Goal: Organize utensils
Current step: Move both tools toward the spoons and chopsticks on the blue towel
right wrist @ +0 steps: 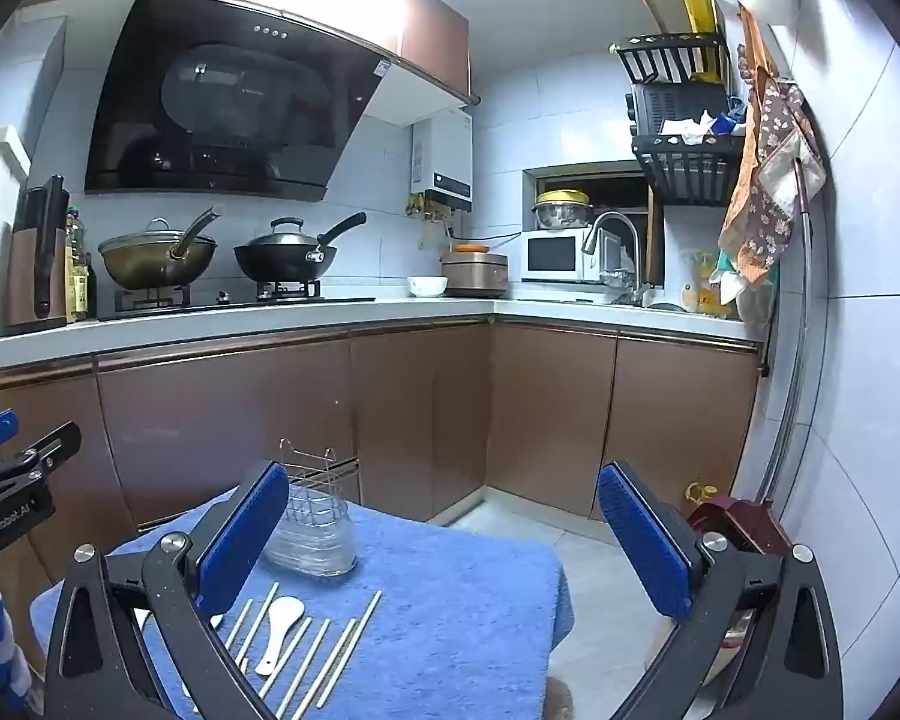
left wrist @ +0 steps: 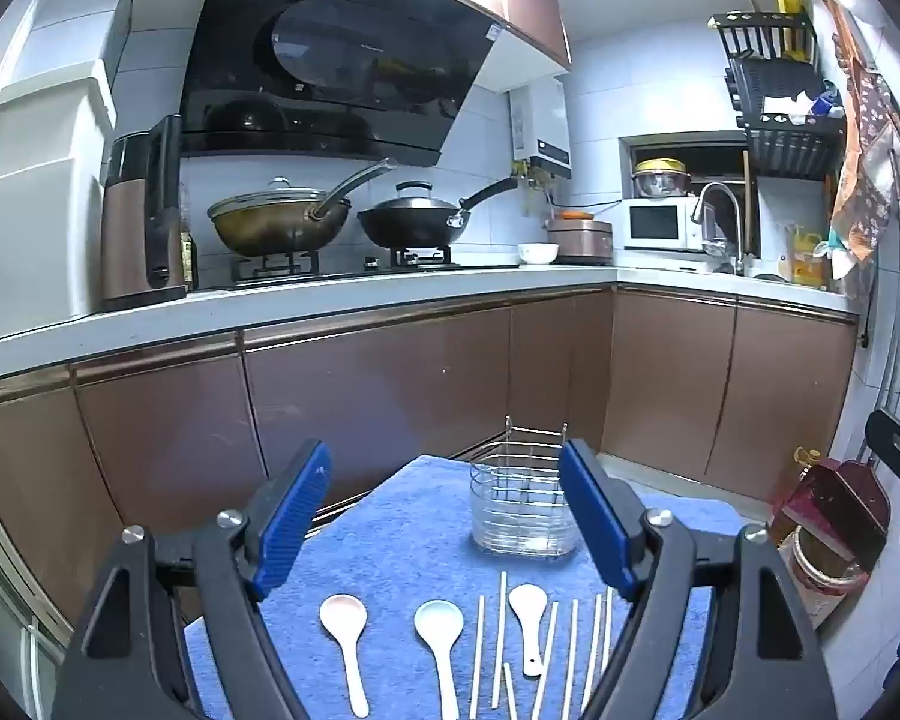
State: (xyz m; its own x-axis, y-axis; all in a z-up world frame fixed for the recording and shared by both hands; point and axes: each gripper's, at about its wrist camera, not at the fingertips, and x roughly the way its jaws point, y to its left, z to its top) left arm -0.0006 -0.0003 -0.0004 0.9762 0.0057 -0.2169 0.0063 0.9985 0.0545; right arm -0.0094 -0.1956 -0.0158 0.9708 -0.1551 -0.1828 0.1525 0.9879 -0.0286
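Observation:
A wire utensil holder (left wrist: 525, 501) with a clear base stands at the far side of a blue towel (left wrist: 402, 540). In front of it lie three white spoons: left (left wrist: 345, 636), middle (left wrist: 441, 642), small right (left wrist: 529, 618), among several pale chopsticks (left wrist: 570, 654). My left gripper (left wrist: 447, 516) is open and empty, above the near side of the towel. My right gripper (right wrist: 444, 534) is open and empty, to the right of the utensils. The holder (right wrist: 315, 531), small spoon (right wrist: 279, 630) and chopsticks (right wrist: 336, 654) also show in the right wrist view.
Brown cabinets (left wrist: 390, 384) and a white counter (left wrist: 330, 300) with two woks (left wrist: 414, 219) stand behind the towel-covered table. A red dustpan and buckets (left wrist: 828, 516) sit on the floor to the right. The towel's right edge (right wrist: 555, 600) drops to grey floor.

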